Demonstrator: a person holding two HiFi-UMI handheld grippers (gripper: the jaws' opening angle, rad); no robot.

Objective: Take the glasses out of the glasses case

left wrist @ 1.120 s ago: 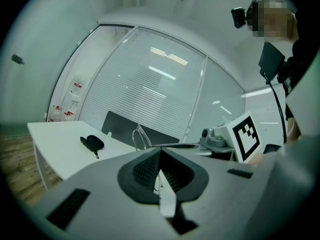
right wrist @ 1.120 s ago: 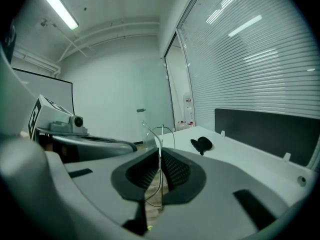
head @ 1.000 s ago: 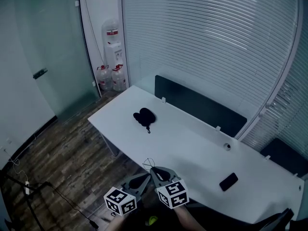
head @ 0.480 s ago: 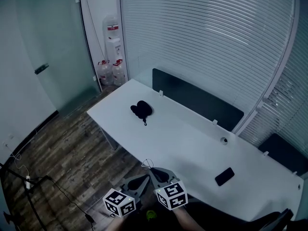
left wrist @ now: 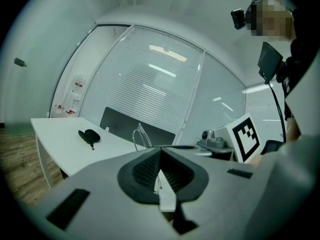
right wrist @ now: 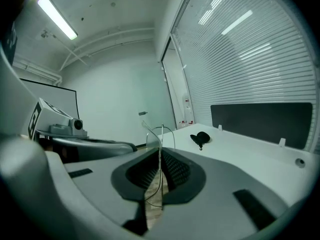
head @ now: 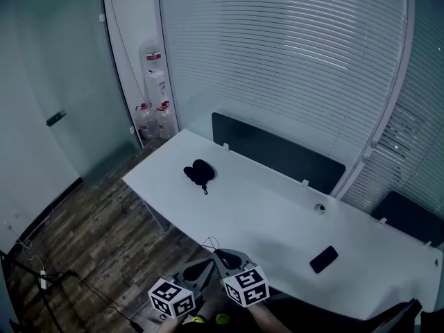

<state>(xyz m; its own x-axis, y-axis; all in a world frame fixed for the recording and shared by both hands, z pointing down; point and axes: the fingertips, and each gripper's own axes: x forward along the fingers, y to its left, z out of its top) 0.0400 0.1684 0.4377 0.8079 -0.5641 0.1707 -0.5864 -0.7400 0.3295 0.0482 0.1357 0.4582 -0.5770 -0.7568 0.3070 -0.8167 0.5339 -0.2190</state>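
Since both grippers meet on the same thin wire frame, the relation that matters is how the glasses [head: 212, 244] sit between them: they hang at the joined tips, over the near edge of the white table [head: 277, 214], with the left gripper [head: 207, 262] coming in from the left and the right gripper [head: 222, 254] from the right, so neither hand is nearer than the other. We see a lens rim rising just above the tips in each gripper view, so the frame stands more or less upright (its long axis we cannot fix from these angles). The left gripper's jaws are closed down on a slim part of the frame, the pads pressed together around it. The right gripper's jaws are likewise pinched on the wire, which runs down through the narrow slit between its pads. The glasses case [head: 199, 173], a dark soft pouch, lies well apart from them, farther up the table and to the left of the tips, with nothing of the glasses in it. We judge the removal done, and the next move turns on bringing the frame forward over bare tabletop, clear of the dark phone [head: 324, 259] off to the right
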